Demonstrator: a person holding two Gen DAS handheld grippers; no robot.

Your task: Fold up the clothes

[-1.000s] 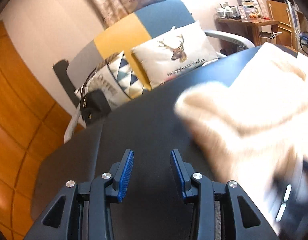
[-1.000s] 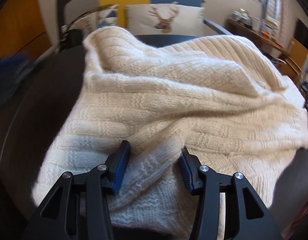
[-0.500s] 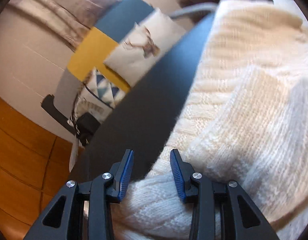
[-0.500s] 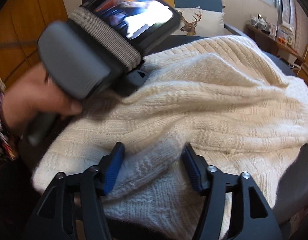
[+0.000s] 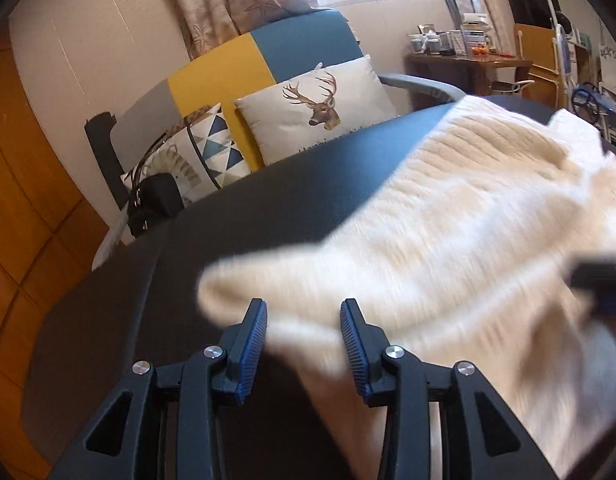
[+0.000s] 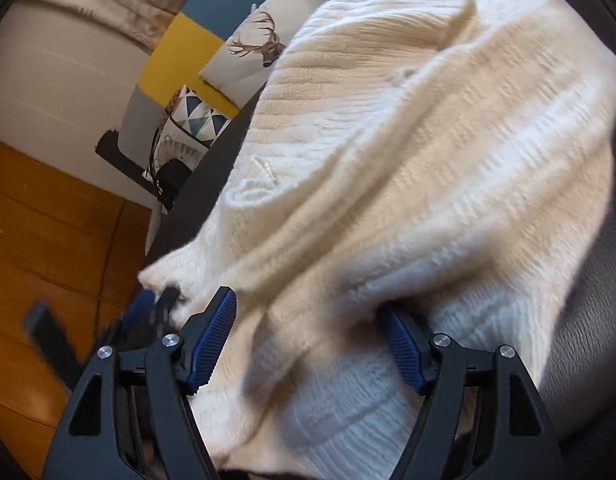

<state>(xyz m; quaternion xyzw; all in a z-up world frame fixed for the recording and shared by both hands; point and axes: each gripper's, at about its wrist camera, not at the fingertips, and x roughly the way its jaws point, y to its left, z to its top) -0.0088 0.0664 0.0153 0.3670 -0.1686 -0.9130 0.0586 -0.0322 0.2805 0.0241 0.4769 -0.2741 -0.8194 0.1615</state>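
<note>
A cream sweater (image 6: 408, 168) lies rumpled across the dark counter (image 5: 268, 216), its near edge at both claws. The right claw (image 6: 308, 340) straddles a thick ridge of knit, spread wide; the left claw (image 5: 303, 336), level and low, gapes over a blurred corner. Closing on such bulk could catch several layers and drag the whole heap askew.

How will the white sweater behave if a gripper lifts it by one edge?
The sweater will probably sag and drape, since it already lies in soft folds. Its thick fuzzy knit likely grips the ribbed pads well, but may stretch.
</note>
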